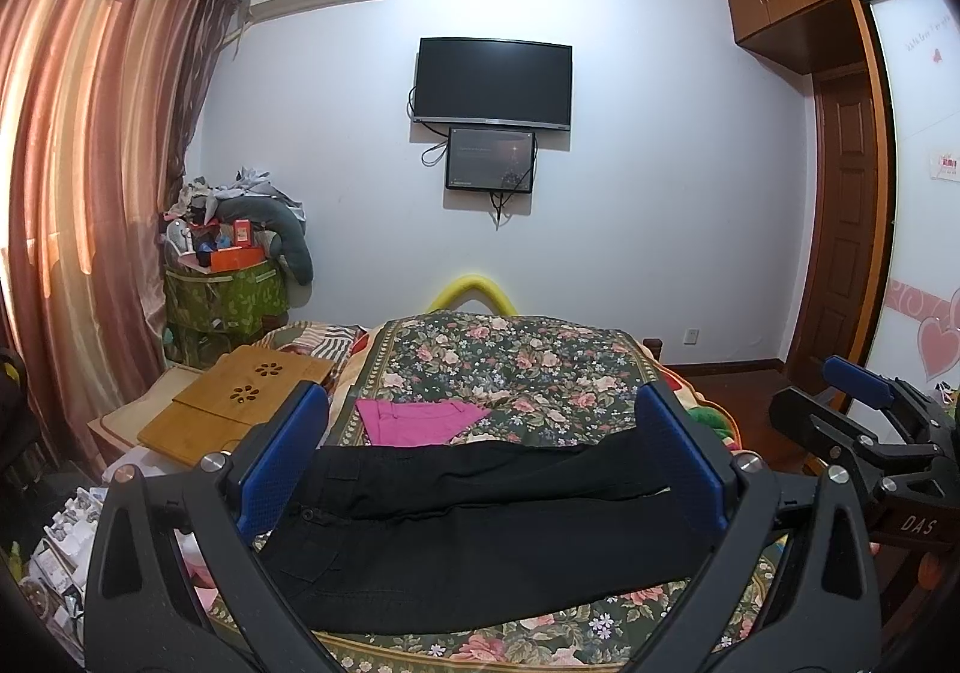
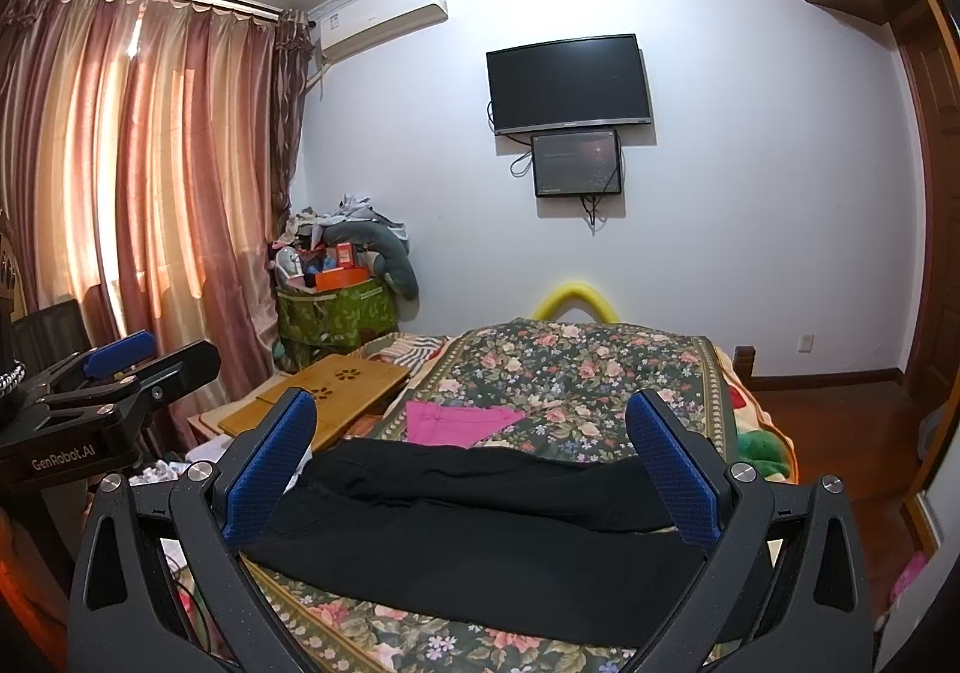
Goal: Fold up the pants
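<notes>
Black cloth pants (image 1: 480, 535) lie flat across floral quilted bedspread (image 1: 510, 367), lower centre. Left gripper (image 1: 486, 469) & right gripper (image 2: 474, 469) both spread wide, holding nothing, above near edge. Folded magenta cloth (image 1: 420, 421) just beyond.

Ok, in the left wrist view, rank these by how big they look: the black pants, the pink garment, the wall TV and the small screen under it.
Largest to smallest, as they appear:
1. black pants, nearest the camera, so enlarged
2. wall TV
3. pink garment
4. small screen
TV and pink garment look close; that order is unsure.
</notes>
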`<state>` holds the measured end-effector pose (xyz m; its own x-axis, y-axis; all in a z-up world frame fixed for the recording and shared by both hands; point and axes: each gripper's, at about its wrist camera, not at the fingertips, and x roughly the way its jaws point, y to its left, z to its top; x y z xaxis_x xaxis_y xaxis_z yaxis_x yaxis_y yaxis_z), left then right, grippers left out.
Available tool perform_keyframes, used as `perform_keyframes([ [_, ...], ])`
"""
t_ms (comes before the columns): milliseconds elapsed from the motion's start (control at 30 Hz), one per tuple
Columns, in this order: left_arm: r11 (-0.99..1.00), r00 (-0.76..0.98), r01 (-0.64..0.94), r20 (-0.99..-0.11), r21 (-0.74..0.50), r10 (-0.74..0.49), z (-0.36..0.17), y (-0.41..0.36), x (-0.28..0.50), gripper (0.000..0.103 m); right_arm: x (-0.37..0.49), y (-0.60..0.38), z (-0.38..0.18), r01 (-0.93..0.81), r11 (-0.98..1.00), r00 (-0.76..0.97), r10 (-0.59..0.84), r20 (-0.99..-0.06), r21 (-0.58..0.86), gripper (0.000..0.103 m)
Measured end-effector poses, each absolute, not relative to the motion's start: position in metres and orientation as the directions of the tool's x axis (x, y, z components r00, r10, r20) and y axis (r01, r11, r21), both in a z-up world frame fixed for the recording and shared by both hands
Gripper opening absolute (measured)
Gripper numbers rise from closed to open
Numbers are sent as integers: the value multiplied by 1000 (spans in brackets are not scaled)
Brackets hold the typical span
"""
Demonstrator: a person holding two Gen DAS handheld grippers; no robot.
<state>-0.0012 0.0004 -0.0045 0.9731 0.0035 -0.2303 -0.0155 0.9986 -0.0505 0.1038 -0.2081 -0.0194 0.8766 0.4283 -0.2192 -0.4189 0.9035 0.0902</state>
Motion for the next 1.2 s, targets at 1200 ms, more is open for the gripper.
perform_keyframes([
  [1200, 998, 972, -9, -236, -62, -6, -9, 0, 4, 103, 107, -213, -22, -410, 907, 880, 421, -220, 96, 103],
])
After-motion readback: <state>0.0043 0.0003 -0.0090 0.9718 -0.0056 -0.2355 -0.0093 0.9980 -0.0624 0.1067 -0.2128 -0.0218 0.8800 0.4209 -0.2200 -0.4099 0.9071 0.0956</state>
